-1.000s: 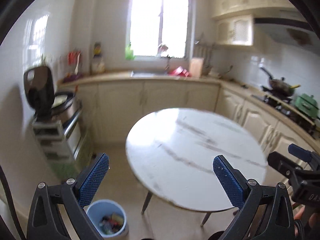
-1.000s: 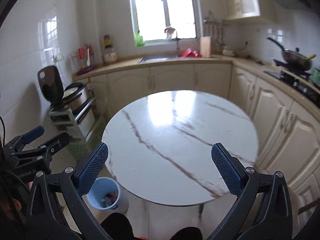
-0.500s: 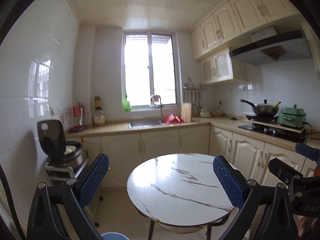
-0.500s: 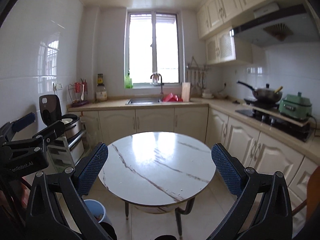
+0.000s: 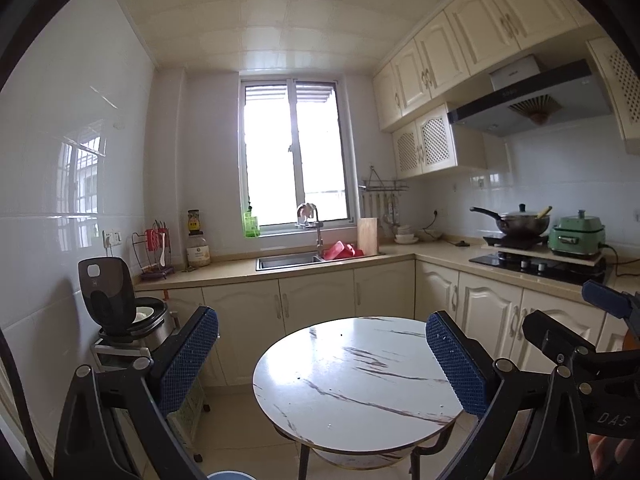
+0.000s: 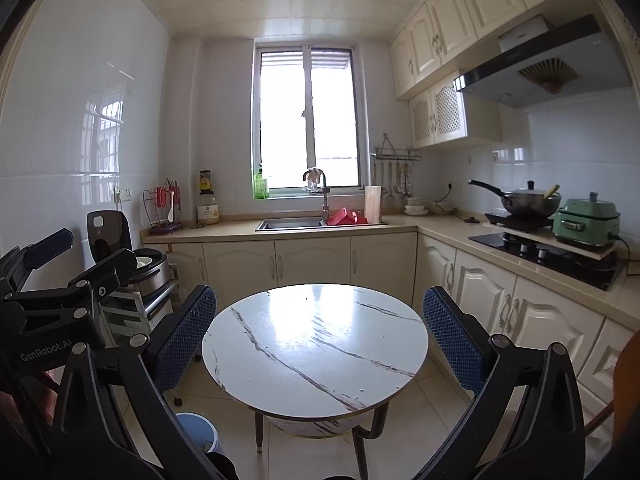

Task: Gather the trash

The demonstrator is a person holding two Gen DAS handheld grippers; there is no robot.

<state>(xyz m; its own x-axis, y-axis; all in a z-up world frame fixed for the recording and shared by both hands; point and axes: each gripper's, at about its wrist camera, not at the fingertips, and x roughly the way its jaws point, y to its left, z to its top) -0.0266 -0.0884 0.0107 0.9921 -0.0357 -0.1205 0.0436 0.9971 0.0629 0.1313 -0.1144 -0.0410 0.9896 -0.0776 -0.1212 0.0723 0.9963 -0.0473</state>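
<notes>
Holding both grippers wide apart and empty above the round table.

The left gripper (image 5: 320,354) and right gripper (image 6: 320,330) face the marble table (image 6: 316,344), which looks bare of trash. The blue bin (image 6: 199,432) stands on the floor beside the table leg, low at the left. Risk, I think: with the cameras aimed so high, small trash below could be missed.
</notes>
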